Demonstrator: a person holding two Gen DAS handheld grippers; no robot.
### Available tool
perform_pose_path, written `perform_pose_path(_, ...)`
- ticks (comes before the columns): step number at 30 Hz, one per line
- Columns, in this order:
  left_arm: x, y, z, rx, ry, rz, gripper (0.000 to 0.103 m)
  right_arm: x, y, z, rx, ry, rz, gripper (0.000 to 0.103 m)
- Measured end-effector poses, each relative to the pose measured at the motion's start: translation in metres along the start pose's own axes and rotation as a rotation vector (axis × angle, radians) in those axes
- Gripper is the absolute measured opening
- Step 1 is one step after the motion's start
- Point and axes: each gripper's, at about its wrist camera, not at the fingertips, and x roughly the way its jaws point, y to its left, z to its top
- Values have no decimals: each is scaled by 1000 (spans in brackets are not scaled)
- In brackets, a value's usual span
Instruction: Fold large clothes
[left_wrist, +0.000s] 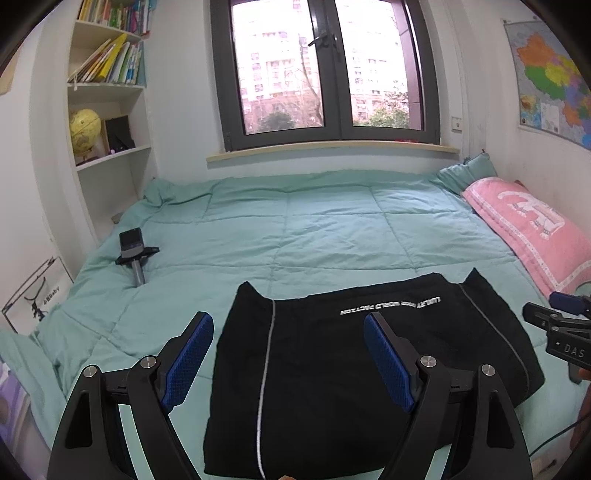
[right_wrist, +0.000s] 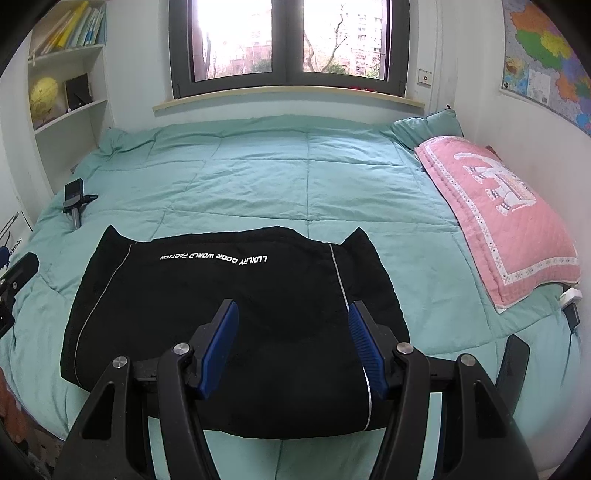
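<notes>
A black garment (left_wrist: 332, 369) with white lettering and thin grey piping lies folded into a flat rectangle on the teal quilt (left_wrist: 295, 229), near the bed's front edge. My left gripper (left_wrist: 288, 325) hovers open above the garment's left half, nothing between its blue pads. In the right wrist view the same garment (right_wrist: 229, 302) fills the near middle of the quilt (right_wrist: 295, 177). My right gripper (right_wrist: 293, 314) hangs open over the garment's near right part, holding nothing. The right gripper's body (left_wrist: 554, 328) shows at the right edge of the left wrist view.
A pink quilted pillow (right_wrist: 495, 206) lies along the right wall, with a teal pillow (right_wrist: 424, 125) behind it. A small camera on a stand (right_wrist: 75, 201) lies on the quilt at the left. White bookshelves with a yellow globe (left_wrist: 85, 129) stand at the left, a window behind.
</notes>
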Motion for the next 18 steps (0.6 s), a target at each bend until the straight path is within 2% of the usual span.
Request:
perform_pose_path(11, 11, 13, -4, -24, 29, 20, 84, 8, -2, -1, 10, 18, -2, 65)
perform_pose_path(18, 19, 13, -5, -24, 46, -2, 84, 16, 5, -4, -6, 37, -10, 65)
